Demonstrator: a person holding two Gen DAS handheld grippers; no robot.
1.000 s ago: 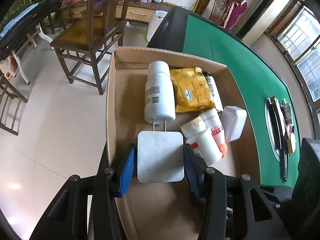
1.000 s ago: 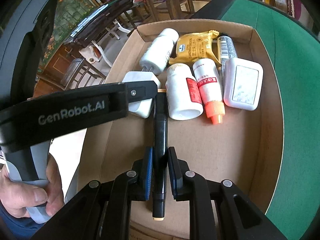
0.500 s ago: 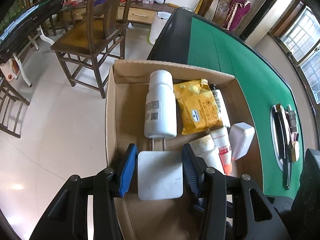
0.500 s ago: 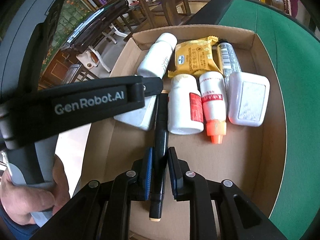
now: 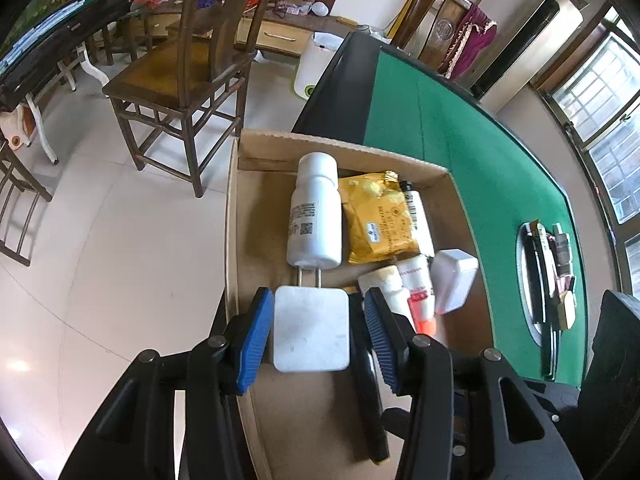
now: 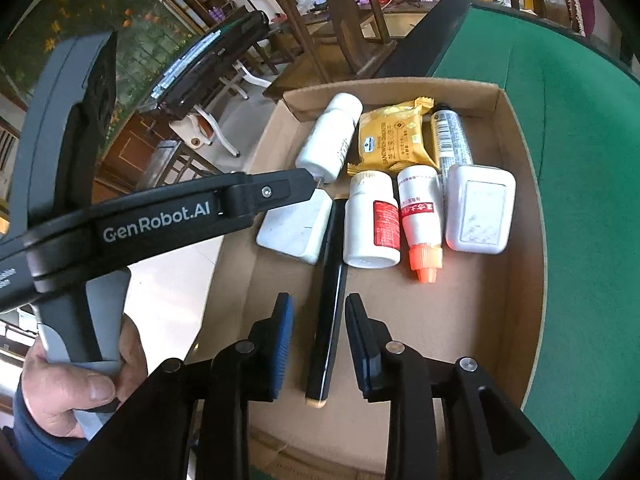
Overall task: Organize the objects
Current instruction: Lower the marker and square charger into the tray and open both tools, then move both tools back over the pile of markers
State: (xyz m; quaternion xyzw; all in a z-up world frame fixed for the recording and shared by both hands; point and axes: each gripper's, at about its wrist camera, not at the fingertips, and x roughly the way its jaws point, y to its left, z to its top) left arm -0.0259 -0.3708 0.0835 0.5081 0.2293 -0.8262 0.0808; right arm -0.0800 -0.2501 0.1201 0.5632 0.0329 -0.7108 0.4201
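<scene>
While released, pen [image 6: 328, 300] lies between gripper [image 6: 318, 344].

Both fisheye cameras are looking steeply down from close above the cardboard box [image 5: 256, 160], each riding behind its own jaws, which are filling the 6 o'clock edge of its frame. The left wrist view is facing along the box toward a wooden chair [image 5: 180, 80] at 11 o'clock, with the green tabletop [image 5: 460, 140] curving off toward 3 o'clock. The right wrist view is sitting further right, taking in the left gripper [image 6: 316, 194] entering from 9 o'clock. Both views are sharing the box interior, including the white charger [image 5: 310, 328] and the yellow packet [image 6: 394, 138].
</scene>
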